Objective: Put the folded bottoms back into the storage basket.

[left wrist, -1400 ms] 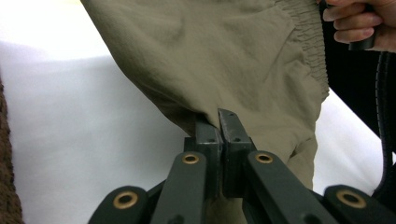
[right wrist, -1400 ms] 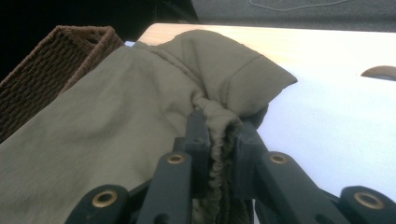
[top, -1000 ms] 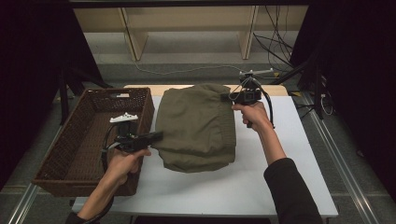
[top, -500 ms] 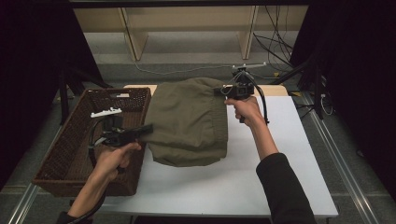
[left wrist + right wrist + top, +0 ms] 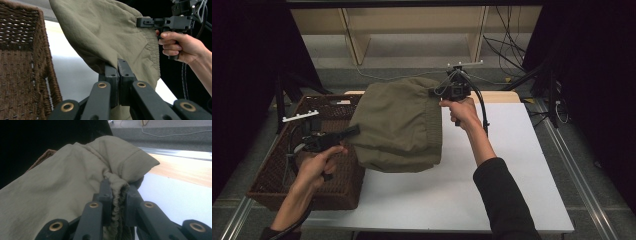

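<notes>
Gripping garment (image 5: 399, 125) — elastic waistband (image 5: 117, 195) pinched

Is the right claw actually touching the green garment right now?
Touching. The right gripper view shows the right claw with its jaws closed on the gathered elastic edge of the green garment.

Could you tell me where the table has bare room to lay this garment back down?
The white table is bare right of the olive garment and along its near edge. The left is crowded: the wicker basket sits there, with the garment held up between the left gripper and right gripper.
</notes>
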